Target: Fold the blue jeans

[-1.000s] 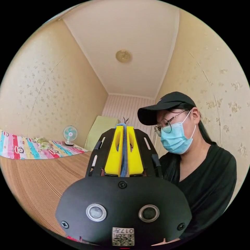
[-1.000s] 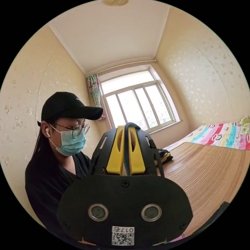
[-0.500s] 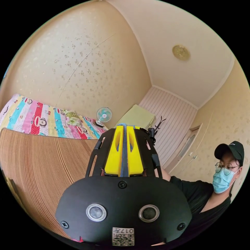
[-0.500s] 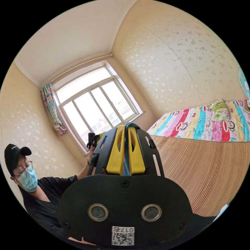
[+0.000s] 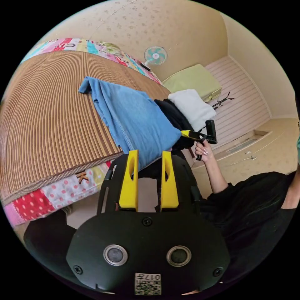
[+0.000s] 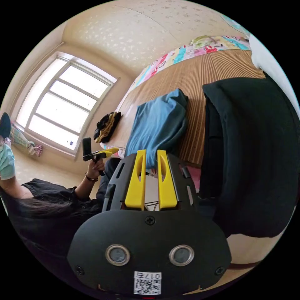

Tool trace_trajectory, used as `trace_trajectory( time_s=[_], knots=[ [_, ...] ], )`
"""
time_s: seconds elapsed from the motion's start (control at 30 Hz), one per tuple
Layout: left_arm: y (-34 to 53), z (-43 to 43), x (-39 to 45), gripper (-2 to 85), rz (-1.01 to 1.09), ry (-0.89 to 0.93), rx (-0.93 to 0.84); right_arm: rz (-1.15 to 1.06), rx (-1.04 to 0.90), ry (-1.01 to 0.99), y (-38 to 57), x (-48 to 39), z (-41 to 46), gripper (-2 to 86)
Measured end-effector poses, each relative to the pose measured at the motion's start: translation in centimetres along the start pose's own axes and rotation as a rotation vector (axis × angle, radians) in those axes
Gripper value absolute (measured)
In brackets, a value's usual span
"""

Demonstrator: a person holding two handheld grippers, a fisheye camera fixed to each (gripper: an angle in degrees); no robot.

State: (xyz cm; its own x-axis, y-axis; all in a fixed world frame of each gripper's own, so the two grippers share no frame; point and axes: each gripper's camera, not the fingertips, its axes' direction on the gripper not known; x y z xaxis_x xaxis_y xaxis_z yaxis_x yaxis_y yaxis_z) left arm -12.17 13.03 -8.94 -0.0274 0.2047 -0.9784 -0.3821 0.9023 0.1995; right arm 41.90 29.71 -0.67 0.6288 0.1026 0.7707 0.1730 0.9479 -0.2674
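Lying on the mat (image 5: 47, 125), blue jeans (image 5: 134, 122); both claws gape.

a wide bed (image 5: 47, 118) with a ribbed straw mat is the landmark. beyond it stands a cream wall (image 5: 175, 25) with a faint floral print. beside its far corner stands a small fan (image 5: 155, 56) (teal blades). a bright window (image 6: 62, 103) lights its other end.

Jeans (image 5: 131, 118) now out of both grippers
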Motion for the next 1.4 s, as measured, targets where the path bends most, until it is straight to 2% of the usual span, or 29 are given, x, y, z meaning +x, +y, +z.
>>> trace_trajectory(
  time_s=[0.1, 0.2, 0.27, 0.3, 0.37, 0.4, 0.5, 0.57, 0.63, 0.73, 0.8, 0.97, 1.1, 1.27, 1.4],
  knots=[
    [-3.0, -0.7, -2.2, 13.1, -0.065, 0.004, 0.104, -0.055, 0.076, 0.06, -1.3, -3.0, 0.0, 9.3],
    [-7.4, 2.3, -3.9, 13.9, -0.089, -0.011, 0.049, -0.155, 0.111, 0.166, -5.6, -5.5, 2.5, 10.4],
    [-9.1, 5.9, -4.8, 12.1, -0.115, -0.075, -0.053, -0.169, 0.061, 0.198, -9.1, -5.3, 6.1, 11.4],
    [-9.3, 6.5, -4.9, 9.8, -0.11, -0.153, -0.027, -0.177, -0.012, 0.191, -11.3, -4.6, 9.6, 12.0],
    [-9.1, 6.3, -5.0, 7.9, -0.081, -0.163, 0.0, -0.146, -0.179, 0.192, -14.2, -3.0, 16.3, 12.4],
    [-8.6, 5.3, -5.5, 8.0, -0.088, -0.15, 0.019, -0.194, -0.131, 0.227, -15.1, -3.9, 17.8, 12.5],
    [-5.5, 1.0, -7.7, 10.3, -0.149, -0.194, 0.11, -0.241, -0.173, 0.336, -18.6, -7.6, 21.9, 12.8],
    [-3.0, -2.6, -9.2, 11.3, -0.188, -0.251, 0.221, -0.231, -0.186, 0.354, -21.3, -9.7, 25.1, 12.8],
    [-0.1, -7.8, -10.9, 12.2, -0.229, -0.385, 0.402, -0.214, -0.169, 0.373, -25.0, -12.9, 29.6, 12.8],
    [2.8, -12.8, -12.7, 12.6, -0.265, -0.547, 0.608, -0.288, -0.139, 0.462, -29.6, -18.7, 36.7, 12.4],
    [4.0, -14.3, -14.1, 12.8, -0.31, -0.538, 0.685, -0.356, -0.129, 0.507, -32.1, -22.3, 41.1, 11.9],
    [3.9, -14.6, -15.6, 13.1, -0.286, -0.516, 0.695, -0.464, -0.118, 0.553, -37.7, -30.5, 51.2, 10.4],
    [2.4, -13.8, -16.2, 13.1, -0.24, -0.505, 0.667, -0.491, -0.129, 0.505, -42.1, -34.6, 57.0, 10.0],
    [1.3, -12.7, -16.8, 13.1, -0.215, -0.46, 0.626, -0.489, -0.173, 0.427, -45.6, -33.9, 55.1, 8.3],
    [0.9, -12.0, -16.4, 13.1, -0.178, -0.453, 0.632, -0.433, -0.038, 0.336, -42.6, -27.2, 41.2, 4.1]
  ],
)
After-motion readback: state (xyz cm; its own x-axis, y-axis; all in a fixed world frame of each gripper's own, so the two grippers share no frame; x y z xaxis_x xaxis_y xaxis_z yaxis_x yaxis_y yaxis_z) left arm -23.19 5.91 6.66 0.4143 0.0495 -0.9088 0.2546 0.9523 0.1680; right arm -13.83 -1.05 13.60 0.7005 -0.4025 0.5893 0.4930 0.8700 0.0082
